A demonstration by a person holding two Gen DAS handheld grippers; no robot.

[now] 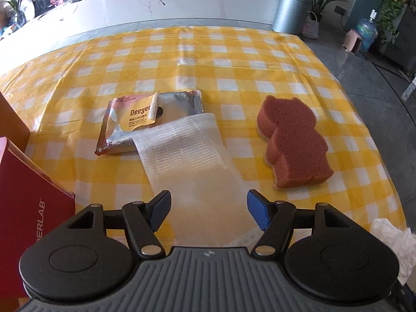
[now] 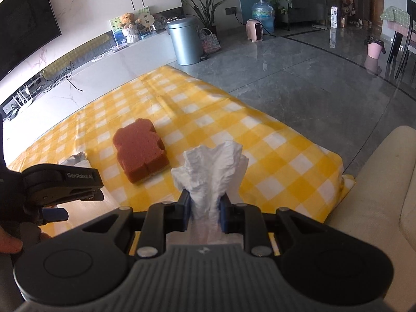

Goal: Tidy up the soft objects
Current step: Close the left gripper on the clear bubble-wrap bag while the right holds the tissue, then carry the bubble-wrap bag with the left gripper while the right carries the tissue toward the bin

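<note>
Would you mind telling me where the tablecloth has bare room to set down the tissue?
Bare cloth lies beyond the sponge and wipes packet toward the far edge, and right of the sponge. The near left is crowded: mesh cloth, packet, red box. The right gripper holds the tissue.

The sponge (image 1: 292,144) looks porous and matt. Left of it, the wrapper (image 1: 145,119) is glossy foil; the mesh cloth (image 1: 187,153) seems gauzy.

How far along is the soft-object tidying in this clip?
Nothing looks sorted yet. In hand: the right gripper is shut on a crumpled tissue. The left gripper hangs open over the mesh cloth. Left on the table: the sponge, the cloth and the wipes pack.
</note>
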